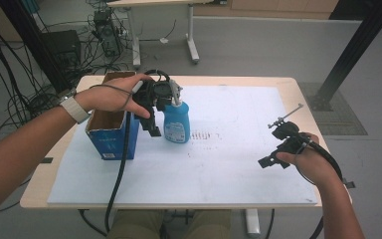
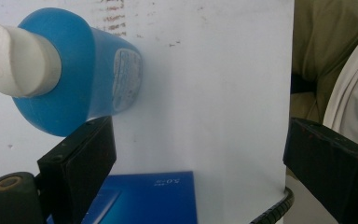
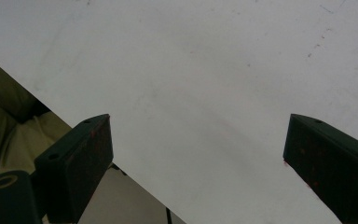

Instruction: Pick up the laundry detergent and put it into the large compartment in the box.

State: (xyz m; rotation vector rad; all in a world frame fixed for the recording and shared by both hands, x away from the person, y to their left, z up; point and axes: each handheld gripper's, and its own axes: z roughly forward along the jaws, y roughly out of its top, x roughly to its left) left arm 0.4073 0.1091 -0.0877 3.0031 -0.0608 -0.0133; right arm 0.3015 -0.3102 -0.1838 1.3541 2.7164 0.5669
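your left gripper (image 1: pixel 151 117) hangs at the upper left of the high view, just above the gap between the blue bottle (image 1: pixel 176 121) and the open blue cardboard box (image 1: pixel 110 139), and its jaws stand wide apart with nothing between them. in the left gripper view the blue bottle (image 2: pixel 81 79) sits at the upper left of the frame with its white cap (image 2: pixel 16 60) pointing at the camera, beside the near jaw rather than inside the gap, so i judge you are not yet lined up to grip it. the box lid edge (image 2: pixel 149 196) shows at the bottom centre there, which suggests the box stays close so the bottle has a short way to travel

the bottle stands upright on the white mat (image 1: pixel 238 164), just beside the box, not touching it as far as i can tell

your right gripper (image 1: pixel 278 152) rests low at the right of the high view, well apart from both things, jaws also spread and empty; the right gripper view looks down on the bare mat (image 3: pixel 191 70). it seems parked there to keep out of the left hand's way
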